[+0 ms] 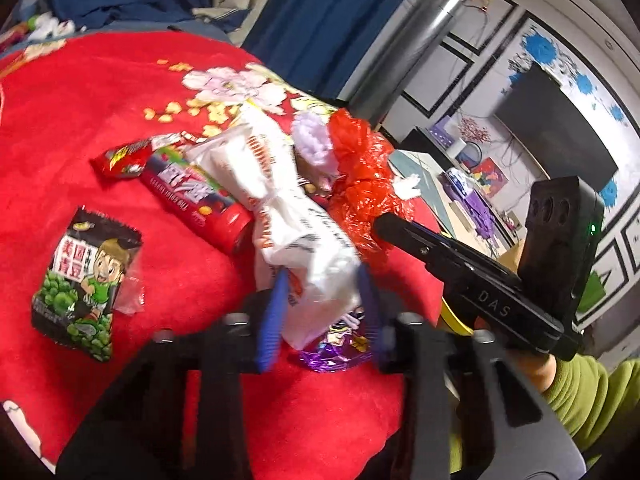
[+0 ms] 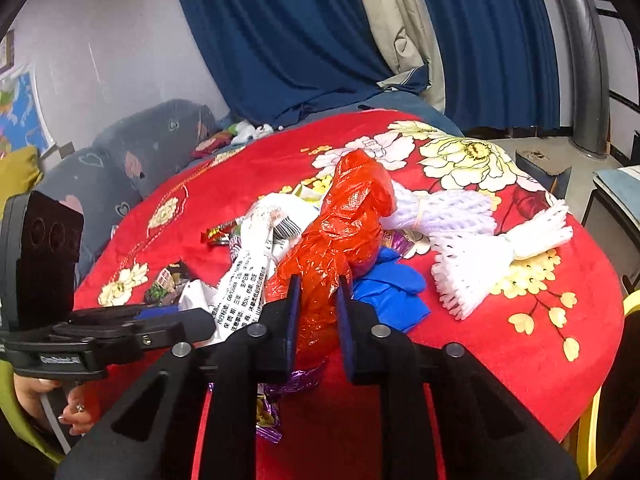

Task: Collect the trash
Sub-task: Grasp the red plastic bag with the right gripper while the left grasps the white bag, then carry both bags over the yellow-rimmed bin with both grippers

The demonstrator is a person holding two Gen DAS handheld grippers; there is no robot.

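Much of the trash heap is overlapped and hard to separate. In the left wrist view the purple foil wrapper [image 1: 334,350] is mostly hidden under the white crumpled bag [image 1: 288,216], and the red snack tube [image 1: 192,196] is partly covered by that bag, so only part of its printed side is seen. The red candy wrapper [image 1: 122,160] lies touching the tube's far end. In the right wrist view the blue glove [image 2: 390,286] is half concealed behind the red plastic bag [image 2: 340,236], and the green-pea snack packet [image 2: 166,280] is cut off by the left gripper's body; the same packet is seen whole in the left view, lying flat and apart from the heap. The small clear scrap beside that packet cannot be identified.

The left gripper [image 1: 322,304] is seen with its jaws narrowed around the near end of the white crumpled bag, which is pinched between the blue pads [image 1: 272,320]. The right gripper [image 2: 318,320] is seen with its jaws clamped on the lower end of the red plastic bag, which rises crumpled beyond them. How firmly either bag is squeezed cannot be told.

All the trash lies on the red floral blanket [image 2: 520,340] covering the round surface. White foam fruit nets [image 2: 468,248] are spread just right of the red bag.
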